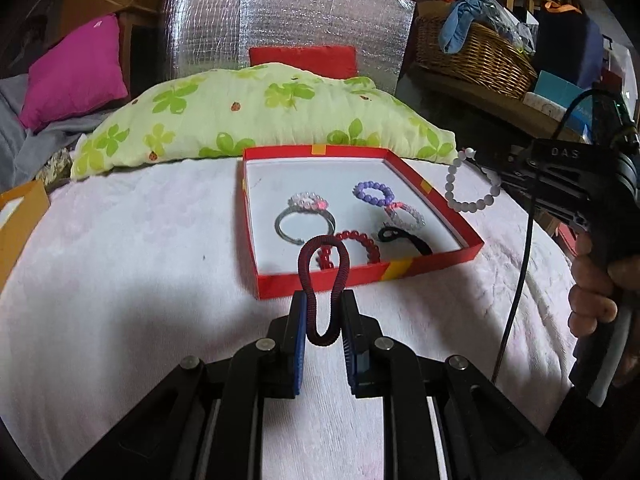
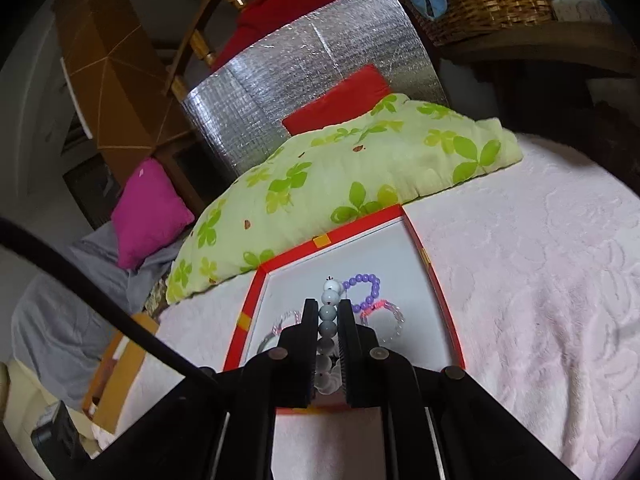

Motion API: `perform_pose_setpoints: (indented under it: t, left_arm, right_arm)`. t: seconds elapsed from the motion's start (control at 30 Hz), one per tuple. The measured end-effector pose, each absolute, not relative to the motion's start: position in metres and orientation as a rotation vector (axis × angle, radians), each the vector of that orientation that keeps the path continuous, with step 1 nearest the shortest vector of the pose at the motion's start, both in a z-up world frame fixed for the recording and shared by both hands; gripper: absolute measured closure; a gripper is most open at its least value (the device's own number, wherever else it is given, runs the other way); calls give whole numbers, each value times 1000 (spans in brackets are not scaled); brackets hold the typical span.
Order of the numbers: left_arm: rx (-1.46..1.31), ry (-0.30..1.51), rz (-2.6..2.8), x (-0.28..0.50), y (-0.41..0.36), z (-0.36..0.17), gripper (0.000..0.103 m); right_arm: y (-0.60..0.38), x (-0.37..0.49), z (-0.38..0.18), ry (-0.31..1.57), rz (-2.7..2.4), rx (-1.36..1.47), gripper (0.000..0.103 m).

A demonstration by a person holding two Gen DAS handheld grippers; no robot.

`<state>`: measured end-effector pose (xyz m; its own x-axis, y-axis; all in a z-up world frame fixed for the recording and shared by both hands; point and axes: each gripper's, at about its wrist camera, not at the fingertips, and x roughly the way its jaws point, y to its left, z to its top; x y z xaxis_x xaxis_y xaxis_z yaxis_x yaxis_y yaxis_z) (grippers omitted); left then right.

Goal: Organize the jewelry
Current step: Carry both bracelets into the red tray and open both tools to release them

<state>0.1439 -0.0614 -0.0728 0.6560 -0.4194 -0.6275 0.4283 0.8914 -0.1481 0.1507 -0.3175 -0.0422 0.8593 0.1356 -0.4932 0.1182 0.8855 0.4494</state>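
The left tool (image 1: 323, 312) pinches a dark red band (image 1: 322, 276) just short of the red box (image 1: 320, 280). The right tool (image 2: 329, 320) clamps a white bead bracelet (image 2: 329, 312) above the box's right side. Best carry each over bare box floor, clear of the 5 pieces inside, before letting go.

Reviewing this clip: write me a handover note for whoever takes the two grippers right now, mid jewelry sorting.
Left gripper: shut on the dark red-and-black corded loop bracelet, held just short of the red cardboard box.
Right gripper: shut on the white beaded bracelet, hanging above the box's right edge.
Done: purple bead ring, silver bangle with pink beads, clear bead bracelet, red bead bracelet and black band lie in the box.
Left: drop both held pieces in.
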Motion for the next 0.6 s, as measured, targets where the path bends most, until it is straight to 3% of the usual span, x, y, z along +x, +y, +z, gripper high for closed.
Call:
perform_pose_setpoints:
  t: [0.6]
  left_arm:
    - [196, 657, -410, 226, -140, -51, 86]
  right_arm:
    - [-355, 233, -44, 564, 77, 586, 92]
